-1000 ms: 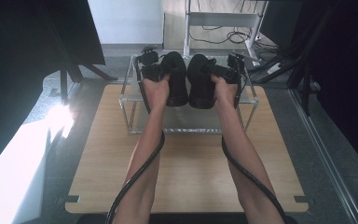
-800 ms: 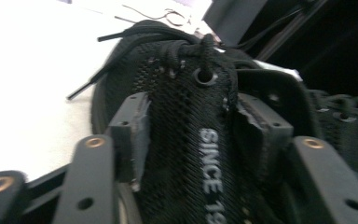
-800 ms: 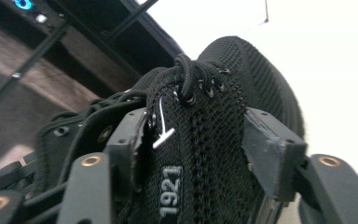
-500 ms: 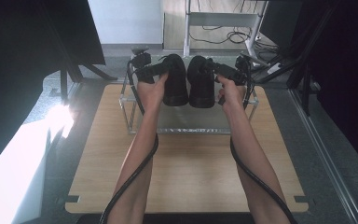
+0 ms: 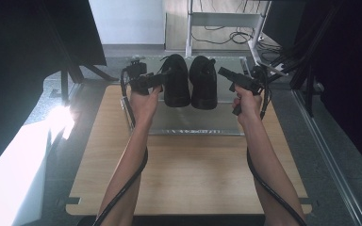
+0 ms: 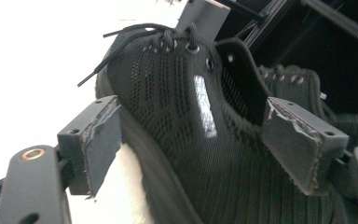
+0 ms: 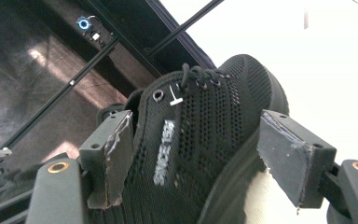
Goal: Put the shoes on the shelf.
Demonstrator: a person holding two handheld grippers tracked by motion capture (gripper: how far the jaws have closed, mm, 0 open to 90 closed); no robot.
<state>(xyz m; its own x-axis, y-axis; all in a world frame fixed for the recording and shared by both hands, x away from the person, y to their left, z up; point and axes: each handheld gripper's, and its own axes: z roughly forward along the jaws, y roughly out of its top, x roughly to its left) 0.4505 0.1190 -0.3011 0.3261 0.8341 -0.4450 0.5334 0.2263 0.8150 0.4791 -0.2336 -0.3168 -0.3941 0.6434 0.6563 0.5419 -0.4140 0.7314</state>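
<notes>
While we lean over the pale wooden table [image 5: 188, 179], our forearms run up its middle to a clear raised stand [image 5: 188, 126] at its far end. Our left gripper [image 5: 156, 80] and right gripper [image 5: 226, 74] have just been opening; their jaws stand apart, pads off the two black shoes [image 5: 188, 84], which sit side by side on the stand between them. Beyond lie grey floor [image 5: 330, 155], a white frame [image 5: 226, 19] and cables [image 5: 238, 35].

Two shoes sat side by side on the rack [image 5: 188, 126] at the table's [image 5: 188, 174] far edge: left shoe [image 5: 175, 84], right shoe [image 5: 203, 84].
</notes>
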